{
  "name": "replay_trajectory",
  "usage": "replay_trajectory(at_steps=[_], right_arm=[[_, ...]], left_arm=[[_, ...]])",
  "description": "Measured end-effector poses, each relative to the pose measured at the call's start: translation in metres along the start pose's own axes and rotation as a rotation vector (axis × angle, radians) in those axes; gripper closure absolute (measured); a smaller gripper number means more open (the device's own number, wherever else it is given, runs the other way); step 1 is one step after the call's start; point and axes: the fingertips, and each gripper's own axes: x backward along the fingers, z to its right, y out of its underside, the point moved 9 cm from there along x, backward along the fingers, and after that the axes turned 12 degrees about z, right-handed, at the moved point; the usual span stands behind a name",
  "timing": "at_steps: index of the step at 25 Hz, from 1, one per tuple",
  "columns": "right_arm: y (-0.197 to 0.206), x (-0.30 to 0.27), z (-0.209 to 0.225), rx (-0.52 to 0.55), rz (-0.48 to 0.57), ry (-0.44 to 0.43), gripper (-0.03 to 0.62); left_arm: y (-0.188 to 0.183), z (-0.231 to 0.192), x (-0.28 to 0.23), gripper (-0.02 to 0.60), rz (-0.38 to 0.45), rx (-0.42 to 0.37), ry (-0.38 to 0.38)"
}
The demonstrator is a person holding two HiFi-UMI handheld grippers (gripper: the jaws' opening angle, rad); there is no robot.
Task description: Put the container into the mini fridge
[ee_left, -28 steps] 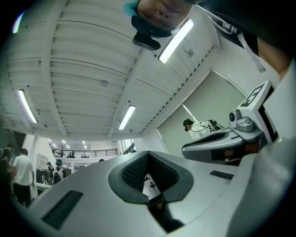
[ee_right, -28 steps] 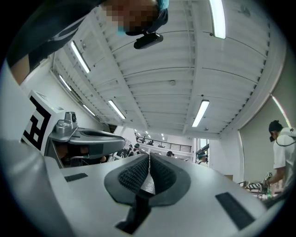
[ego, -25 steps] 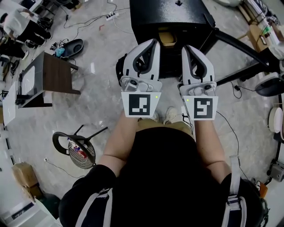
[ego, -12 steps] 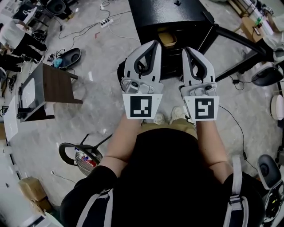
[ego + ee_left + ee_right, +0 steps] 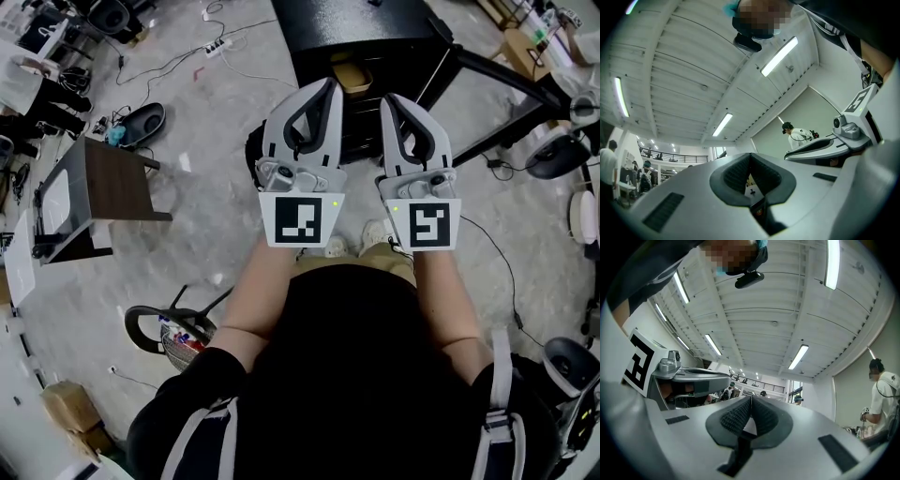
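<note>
Both grippers are held upright in front of the person's chest, jaws pointing up at the ceiling. My left gripper point(image 5: 324, 87) is shut with nothing between its pads, and in the left gripper view point(image 5: 750, 157) the dark pads meet. My right gripper point(image 5: 387, 97) stands beside it, also shut and empty, with its pads together in the right gripper view point(image 5: 751, 399). On the floor ahead stands the black mini fridge point(image 5: 375, 33), its front open toward me. A tan container point(image 5: 353, 77) shows inside it on an upper shelf, beyond the fingertips.
A dark wooden side table point(image 5: 114, 178) stands at the left, and a tipped stool with a wire basket point(image 5: 173, 330) lies nearer. Cables and a power strip point(image 5: 217, 43) cross the floor. Black stand legs point(image 5: 502, 80) spread at the right. People point(image 5: 797, 135) stand in the background.
The head view has drifted a little, so the fridge sits higher in the frame. Both grippers stay upright, side by side and shut.
</note>
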Motion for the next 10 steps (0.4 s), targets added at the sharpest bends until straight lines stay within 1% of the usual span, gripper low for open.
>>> replay_trajectory(at_steps=[4,10], right_arm=[[0.0028,-0.0046,-0.0045,0.01,-0.002,-0.001,0.557],[0.0053,-0.0054,-0.0006,0.005,0.01,0.002,0.557]], left_arm=[[0.0022,-0.006,0.0045,0.558,0.004,0.006,0.003],[0.0056,-0.0026,0.0024,0.558,0.002,0.004,0.004]])
